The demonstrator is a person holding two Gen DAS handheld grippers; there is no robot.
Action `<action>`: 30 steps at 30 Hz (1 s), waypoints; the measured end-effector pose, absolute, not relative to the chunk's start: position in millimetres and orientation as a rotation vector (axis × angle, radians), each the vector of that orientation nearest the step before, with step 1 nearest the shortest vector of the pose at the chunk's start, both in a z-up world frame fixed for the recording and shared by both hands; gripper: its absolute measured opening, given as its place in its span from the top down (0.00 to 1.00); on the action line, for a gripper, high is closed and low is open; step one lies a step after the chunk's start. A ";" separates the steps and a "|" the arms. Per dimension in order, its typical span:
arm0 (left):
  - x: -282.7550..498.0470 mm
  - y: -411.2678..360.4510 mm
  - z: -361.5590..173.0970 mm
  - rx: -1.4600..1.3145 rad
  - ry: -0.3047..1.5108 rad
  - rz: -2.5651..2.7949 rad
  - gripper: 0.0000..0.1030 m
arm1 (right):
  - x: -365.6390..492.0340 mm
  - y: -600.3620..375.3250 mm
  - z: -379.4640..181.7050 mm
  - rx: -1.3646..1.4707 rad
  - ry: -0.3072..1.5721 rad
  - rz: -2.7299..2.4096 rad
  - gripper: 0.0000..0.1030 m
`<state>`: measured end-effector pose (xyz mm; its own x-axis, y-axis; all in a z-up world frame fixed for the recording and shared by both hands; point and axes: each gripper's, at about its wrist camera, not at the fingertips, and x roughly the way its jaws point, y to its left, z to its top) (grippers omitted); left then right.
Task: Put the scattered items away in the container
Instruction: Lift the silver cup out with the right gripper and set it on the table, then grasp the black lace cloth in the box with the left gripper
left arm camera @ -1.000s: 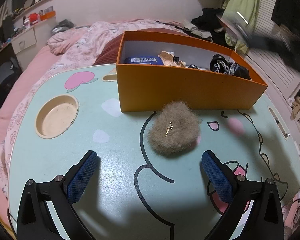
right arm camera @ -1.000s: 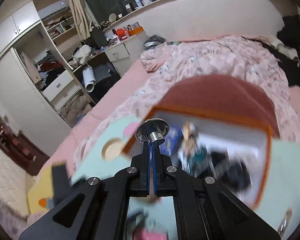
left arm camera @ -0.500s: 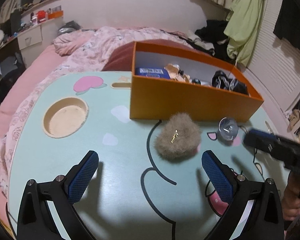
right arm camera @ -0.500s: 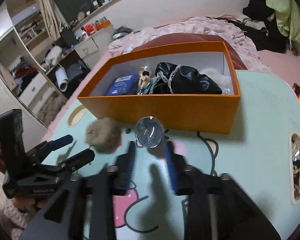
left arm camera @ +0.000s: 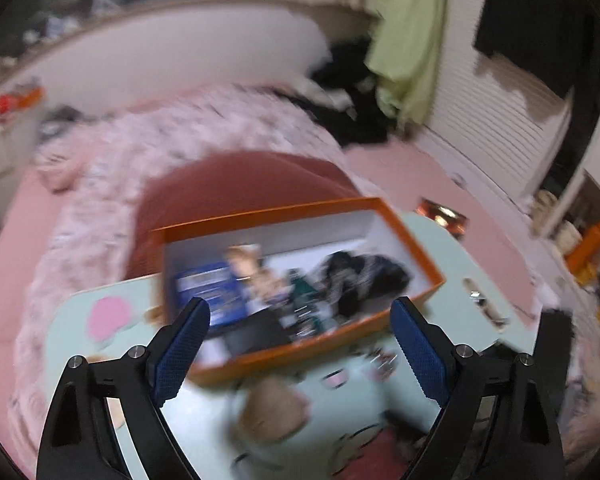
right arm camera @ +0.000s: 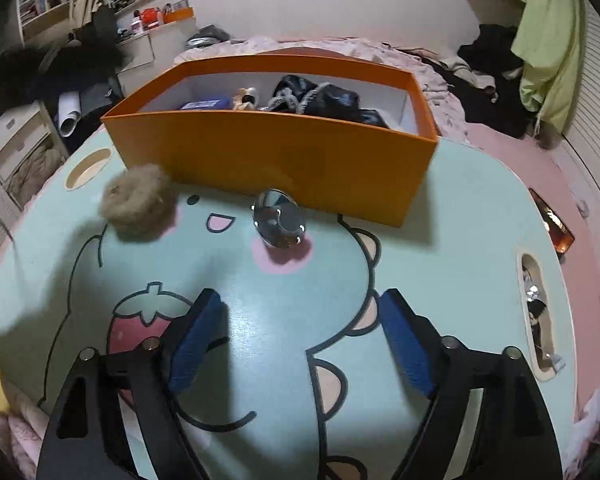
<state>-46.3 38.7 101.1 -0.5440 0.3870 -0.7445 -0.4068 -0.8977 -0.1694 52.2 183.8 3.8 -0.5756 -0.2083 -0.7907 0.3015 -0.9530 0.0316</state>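
Inspector: Right tongs (right arm camera: 300,340)?

Assessor: They had just released the round mirror (right arm camera: 278,219); jaws were opening, empty. It lay on the bench (right arm camera: 460,208), just near of the orange box (right arm camera: 276,160).

Inspector: Left tongs (left arm camera: 300,344)?

Assessor: Apart but closing, empty. The fur pouch (right arm camera: 138,202) remained outside, left of the mirror.

Your left hand-held gripper (left arm camera: 300,354) has 2 black angular fingers, each faced with a blue cross-hatched pad (left arm camera: 182,354) and fixed by round silver screws (left arm camera: 137,352). Your right hand-held gripper (right arm camera: 302,342) is built alike: black frame with triangular cut-outs, blue pads (right arm camera: 406,344), silver screws (right arm camera: 448,342).
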 end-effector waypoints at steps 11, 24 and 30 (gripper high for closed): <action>-128.4 94.4 37.7 -1.518 -0.106 2.123 0.46 | 55.1 192.7 1.1 1.266 0.131 -2.555 0.20; -105.9 45.9 106.4 -1.182 -0.354 2.170 0.80 | 48.9 193.5 0.4 1.273 0.123 -2.552 0.20; -59.8 -5.9 141.3 -1.024 -0.400 2.246 0.80 | 49.5 193.5 0.6 1.275 0.126 -2.552 0.20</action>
<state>-59.8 -5.9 141.3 -0.4994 0.6553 -0.5667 -0.4196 -0.7552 -0.5036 49.5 193.5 0.6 -0.5689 -0.2139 -0.7941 0.2909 -0.9555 0.0490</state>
